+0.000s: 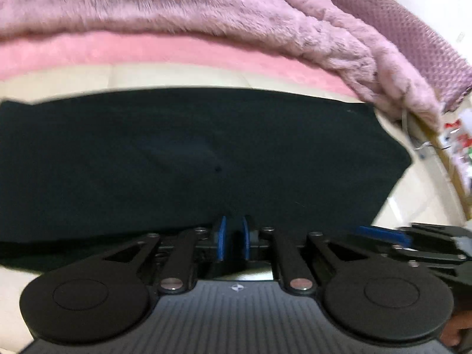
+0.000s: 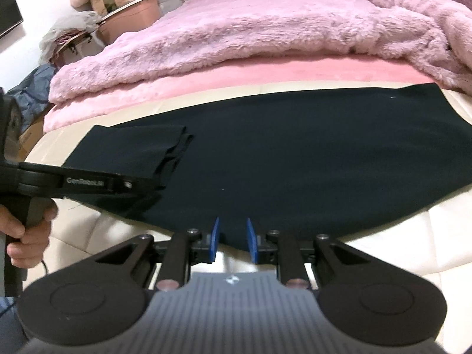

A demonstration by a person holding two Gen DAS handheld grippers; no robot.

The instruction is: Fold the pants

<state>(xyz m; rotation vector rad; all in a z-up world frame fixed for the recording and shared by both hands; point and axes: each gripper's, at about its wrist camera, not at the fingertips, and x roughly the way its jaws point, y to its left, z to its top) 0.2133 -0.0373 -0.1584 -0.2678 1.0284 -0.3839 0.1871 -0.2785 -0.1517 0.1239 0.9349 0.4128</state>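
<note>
Dark navy pants (image 1: 206,159) lie flat across a cream bed surface, also filling the middle of the right wrist view (image 2: 280,159). A folded leg end (image 2: 147,147) lies on top at the left. My left gripper (image 1: 234,240) is at the pants' near edge, its blue pads a narrow gap apart with dark cloth between them. My right gripper (image 2: 233,240) is at the near edge too, its pads apart with the cloth edge between them. Each gripper shows in the other's view: the right one (image 1: 413,242), the left one (image 2: 88,183).
A fluffy pink blanket (image 2: 265,29) is heaped behind the pants over a pink sheet (image 1: 147,53). A purple dotted cover (image 1: 413,29) lies far right. Bags and a pot (image 2: 124,11) stand beyond the bed's left end. Cream mattress (image 2: 413,250) shows near the front.
</note>
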